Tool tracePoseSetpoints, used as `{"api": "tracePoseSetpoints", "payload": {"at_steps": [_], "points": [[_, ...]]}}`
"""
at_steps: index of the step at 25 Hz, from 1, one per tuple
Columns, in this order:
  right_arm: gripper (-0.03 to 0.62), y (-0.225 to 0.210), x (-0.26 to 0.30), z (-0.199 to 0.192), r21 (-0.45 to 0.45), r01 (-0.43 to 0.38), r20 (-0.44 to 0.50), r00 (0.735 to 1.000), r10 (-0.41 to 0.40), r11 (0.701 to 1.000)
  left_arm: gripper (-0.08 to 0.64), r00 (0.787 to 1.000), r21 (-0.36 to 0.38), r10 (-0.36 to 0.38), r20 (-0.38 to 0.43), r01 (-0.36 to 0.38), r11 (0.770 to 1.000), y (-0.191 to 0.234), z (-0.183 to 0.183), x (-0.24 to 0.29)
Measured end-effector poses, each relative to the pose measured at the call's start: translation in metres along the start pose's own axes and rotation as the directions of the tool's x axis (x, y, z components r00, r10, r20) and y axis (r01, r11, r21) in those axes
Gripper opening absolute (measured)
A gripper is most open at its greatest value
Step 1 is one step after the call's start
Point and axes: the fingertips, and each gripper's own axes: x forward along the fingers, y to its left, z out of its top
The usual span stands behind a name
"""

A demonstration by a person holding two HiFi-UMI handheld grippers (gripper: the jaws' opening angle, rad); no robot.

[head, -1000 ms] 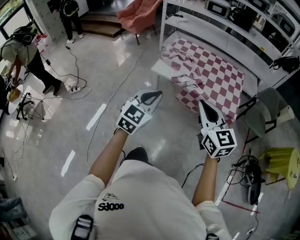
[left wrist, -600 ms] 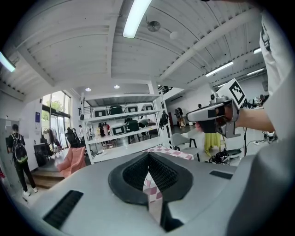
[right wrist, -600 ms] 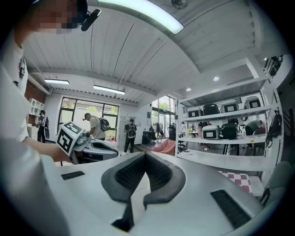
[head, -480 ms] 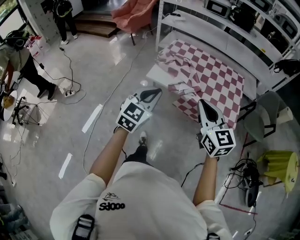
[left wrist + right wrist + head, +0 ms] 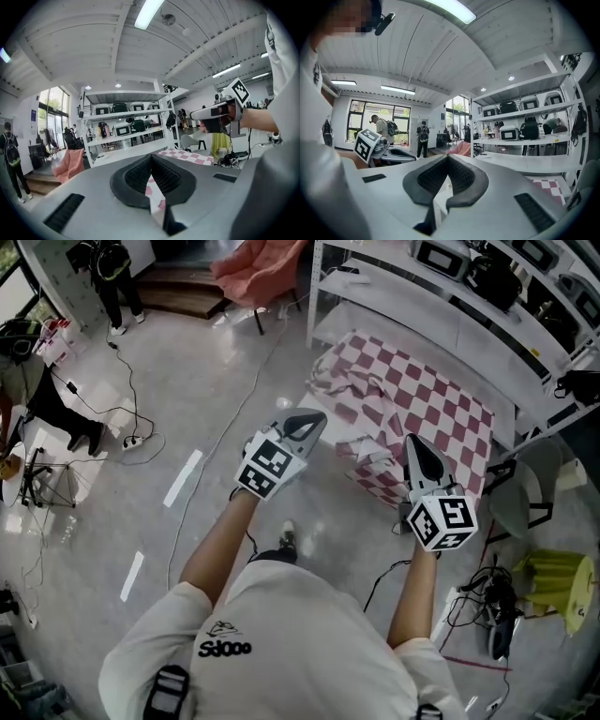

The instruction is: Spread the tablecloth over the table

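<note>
- In the head view, the cloth (image 5: 427, 404) lies rumpled below the rack (image 5: 422, 298), ahead of the left gripper (image 5: 315, 416) and right gripper (image 5: 413, 439), untouched. The shirt (image 5: 291, 634) print reads roughly "SJ000".
- Left gripper view: jaws together, empty.
- Right gripper view: jaws together, empty. Judged step: approach; next, jaws must part and pinch cloth edges.

Red-and-white checked tablecloth (image 5: 431, 399): near edge partly hidden behind right gripper (image 5: 413, 441); dark-clothed bystander (image 5: 111, 277) cropped by top border.
</note>
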Motion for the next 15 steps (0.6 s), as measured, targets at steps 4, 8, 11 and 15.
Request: {"api": "tracePoseSetpoints", "payload": {"at_steps": [4,8,11,15], "points": [[0.015,-0.017,0.042,-0.003,-0.013,0.012,-0.039,0.999,-0.012,1.000,0.028,1.000,-0.014,-0.013,-0.007,0.013,1.000,0.037,-0.003,0.027],[0.014,-0.032,0.080,-0.011,-0.004,0.022,-0.070,0.997,-0.022,1.000,0.028,0.999,-0.027,-0.028,-0.018,0.028,0.999,0.069,-0.013,0.055],[0.014,-0.044,0.104,-0.021,0.002,0.040,-0.102,0.994,-0.040,0.999,0.028,0.998,-0.053,-0.044,-0.047,0.041,0.998,0.088,-0.029,0.075],[0.015,-0.062,0.125,-0.035,0.012,0.070,-0.139,0.988,-0.068,0.997,0.052,0.991,-0.152,-0.086,-0.101,0.070,0.986,0.104,-0.060,0.105]]}}
